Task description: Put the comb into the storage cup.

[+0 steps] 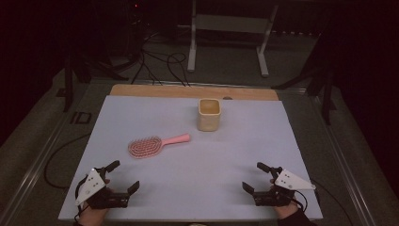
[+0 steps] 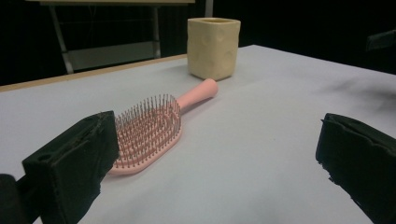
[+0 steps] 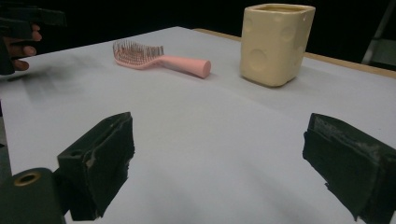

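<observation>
- Hairbrush (image 2: 156, 126): pink plastic, smooth with a slight sheen; bristles thin and stiff, standing in even rows.
- Cup (image 3: 276, 43): cream-coloured, matt, walls dimpled with shallow round hollows; looks like ceramic or moulded plastic, cannot tell which.
- Bench (image 1: 197, 183): covered by a pale, matt, smooth sheet; bare wood strip shows along the far edge.
- Left tongs (image 1: 123, 175) and right tongs (image 1: 254, 177): pads black, matt, rough and worn at the edges; each carries a flat grey plate.
</observation>
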A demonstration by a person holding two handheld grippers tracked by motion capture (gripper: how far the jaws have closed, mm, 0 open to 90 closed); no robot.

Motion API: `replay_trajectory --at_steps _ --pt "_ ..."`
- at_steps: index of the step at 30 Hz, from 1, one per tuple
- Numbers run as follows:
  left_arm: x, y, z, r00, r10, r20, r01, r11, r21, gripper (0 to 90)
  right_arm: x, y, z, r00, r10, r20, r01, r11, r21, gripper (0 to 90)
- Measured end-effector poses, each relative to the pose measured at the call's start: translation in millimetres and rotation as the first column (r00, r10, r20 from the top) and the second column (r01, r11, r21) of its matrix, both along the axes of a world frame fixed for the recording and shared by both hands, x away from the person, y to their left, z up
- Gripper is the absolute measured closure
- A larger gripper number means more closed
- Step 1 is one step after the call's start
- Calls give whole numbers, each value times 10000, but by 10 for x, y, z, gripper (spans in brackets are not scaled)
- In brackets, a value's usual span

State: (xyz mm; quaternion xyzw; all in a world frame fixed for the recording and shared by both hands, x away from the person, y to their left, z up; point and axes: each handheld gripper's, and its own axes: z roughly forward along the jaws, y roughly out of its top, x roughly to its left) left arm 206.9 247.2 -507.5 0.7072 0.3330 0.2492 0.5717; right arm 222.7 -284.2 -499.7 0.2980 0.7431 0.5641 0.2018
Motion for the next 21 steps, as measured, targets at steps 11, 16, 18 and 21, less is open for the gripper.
replay_trajectory --at_steps 11,16,18,21 --pt "-3 8 -1 10000 14 -19 -14 10000 24 2 17 17 -3 10000 3 19 -3 10000 7 87" --pt "-19 6 14 10000 47 -19 -47 10000 -1 2 8 32 5 10000 25 37 -26 10000 24 87" --pt "-24 -4 22 10000 16 24 -16 10000 -29 2 -1 32 6 10000 51 81 -51 10000 -26 87" --pt "-20 -12 13 10000 -7 -28 7 10000 68 2 -5 29 17 9999 5 109 -6 10000 55 87"
